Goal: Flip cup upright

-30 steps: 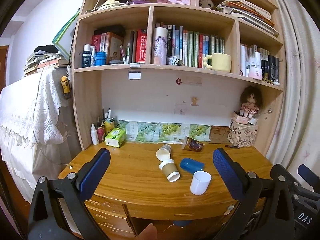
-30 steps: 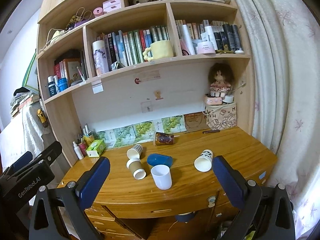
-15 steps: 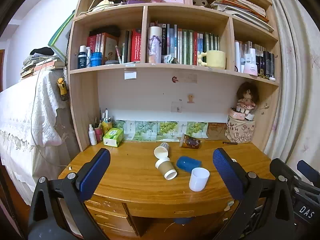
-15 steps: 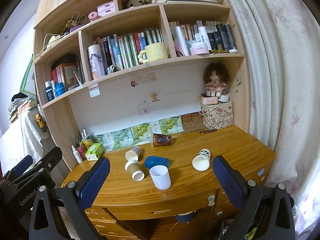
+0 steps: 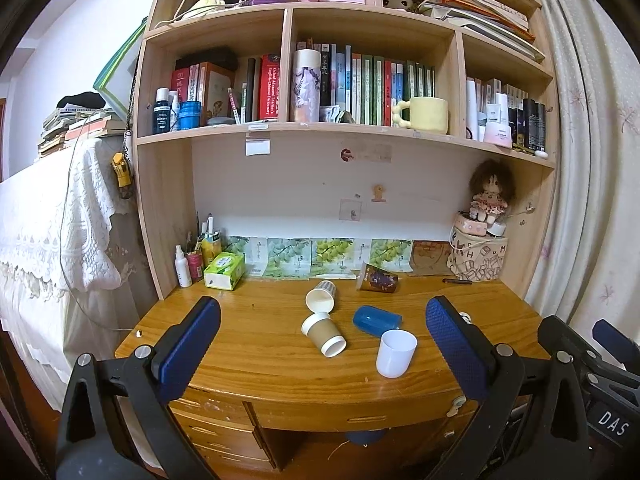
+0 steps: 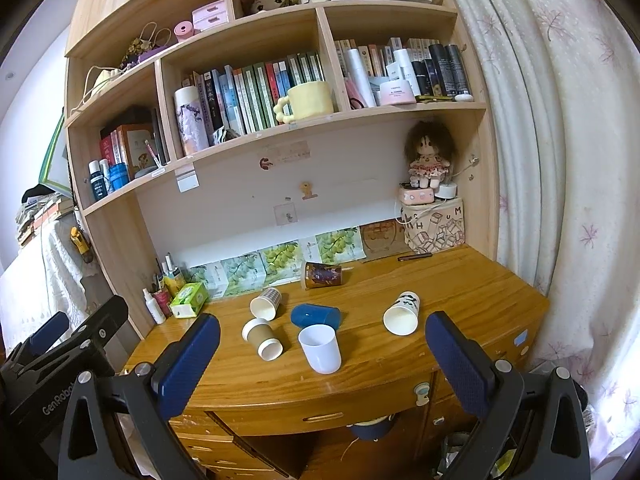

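I held both hand-held grippers, left [image 5: 320,344] and right [image 6: 322,346], wide off the desk's [image 6: 460,280] front edge, since the cups [image 6: 262,338] lay tipped.

both hand-held grippers [image 5: 320,344] nearer desk [image 5: 248,344]

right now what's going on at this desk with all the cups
A person holds two grippers in front of the wooden desk, both open and empty: the left gripper and the right gripper. Neither touches a cup. Several cups lie on their sides: a brown paper cup, a blue cup, a dark patterned cup and two white paper cups. Only the white plastic cup stands upright.
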A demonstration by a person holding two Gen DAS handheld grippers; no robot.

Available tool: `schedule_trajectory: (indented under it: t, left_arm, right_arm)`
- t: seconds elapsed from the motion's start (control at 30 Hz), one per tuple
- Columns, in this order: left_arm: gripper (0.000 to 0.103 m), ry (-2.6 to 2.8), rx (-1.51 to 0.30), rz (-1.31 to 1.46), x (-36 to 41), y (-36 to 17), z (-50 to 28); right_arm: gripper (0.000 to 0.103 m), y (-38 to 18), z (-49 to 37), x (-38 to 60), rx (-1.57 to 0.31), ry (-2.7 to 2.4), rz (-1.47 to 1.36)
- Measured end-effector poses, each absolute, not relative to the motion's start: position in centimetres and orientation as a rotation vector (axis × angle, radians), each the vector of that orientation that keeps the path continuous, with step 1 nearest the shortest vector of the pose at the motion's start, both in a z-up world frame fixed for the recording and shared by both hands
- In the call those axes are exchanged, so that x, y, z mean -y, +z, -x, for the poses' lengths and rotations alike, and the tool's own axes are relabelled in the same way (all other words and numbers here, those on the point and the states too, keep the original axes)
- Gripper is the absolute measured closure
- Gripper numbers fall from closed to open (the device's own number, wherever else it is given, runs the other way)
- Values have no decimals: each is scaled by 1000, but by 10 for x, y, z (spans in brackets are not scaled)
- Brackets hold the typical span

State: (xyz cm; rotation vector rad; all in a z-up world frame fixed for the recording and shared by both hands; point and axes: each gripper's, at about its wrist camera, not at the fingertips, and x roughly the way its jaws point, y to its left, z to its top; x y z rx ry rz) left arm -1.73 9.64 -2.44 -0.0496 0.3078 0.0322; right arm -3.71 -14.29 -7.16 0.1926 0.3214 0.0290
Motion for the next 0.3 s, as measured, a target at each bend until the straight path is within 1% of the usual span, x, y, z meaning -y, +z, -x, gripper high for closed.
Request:
schedule_trajectory:
  t: [0.3]
  left_arm:
    - [0,32,-313,48,-96,-25,16]
  right_arm:
    - [0,-74,40,138,-328,24,-187]
